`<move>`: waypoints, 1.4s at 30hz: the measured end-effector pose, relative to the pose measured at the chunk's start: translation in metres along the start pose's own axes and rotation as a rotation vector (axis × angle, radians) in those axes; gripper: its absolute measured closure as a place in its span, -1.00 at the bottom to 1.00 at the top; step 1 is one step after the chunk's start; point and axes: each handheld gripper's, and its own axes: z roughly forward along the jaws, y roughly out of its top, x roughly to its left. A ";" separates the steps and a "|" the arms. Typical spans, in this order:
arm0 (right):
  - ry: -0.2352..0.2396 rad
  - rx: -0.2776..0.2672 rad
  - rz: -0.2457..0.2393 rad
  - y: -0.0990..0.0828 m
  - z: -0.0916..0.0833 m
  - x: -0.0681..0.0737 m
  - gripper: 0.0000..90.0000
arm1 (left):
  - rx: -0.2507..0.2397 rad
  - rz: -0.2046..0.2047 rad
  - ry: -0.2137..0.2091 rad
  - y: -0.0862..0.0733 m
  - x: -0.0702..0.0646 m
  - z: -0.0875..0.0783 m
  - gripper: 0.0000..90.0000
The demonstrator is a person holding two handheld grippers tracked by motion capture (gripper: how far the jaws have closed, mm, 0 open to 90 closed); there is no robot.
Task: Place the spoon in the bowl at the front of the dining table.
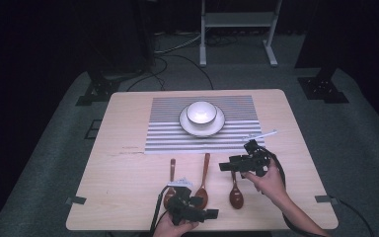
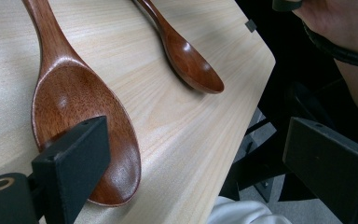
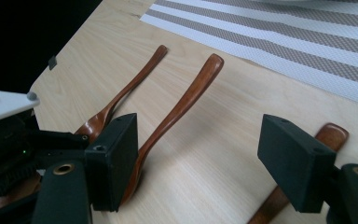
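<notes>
Three brown wooden spoons lie side by side on the table in front of the striped placemat: left spoon, middle spoon, right spoon. My left gripper sits at the near table edge, open, pointing right. One of its jaws hovers over the middle spoon's bowl, and the right spoon lies beyond. My right gripper is open too, pointing left above the right spoon's handle. The middle spoon's handle runs past its other jaw. Neither gripper holds anything.
A white bowl stands on a white plate on the placemat. The near table edge is right beside my left gripper. A white metal stand and cables are on the floor behind the table.
</notes>
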 end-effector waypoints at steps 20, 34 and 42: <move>-0.022 0.060 -0.021 0.021 0.040 0.001 -0.38 | -0.002 -0.005 -0.007 0.000 0.001 0.000 -0.86; -0.012 0.091 -0.021 0.031 0.062 0.001 -0.19 | -0.002 -0.001 -0.008 0.000 0.001 0.000 -0.86; -0.048 0.112 -0.015 0.032 0.073 -0.001 0.12 | 0.000 -0.001 -0.010 0.000 0.002 0.000 -0.86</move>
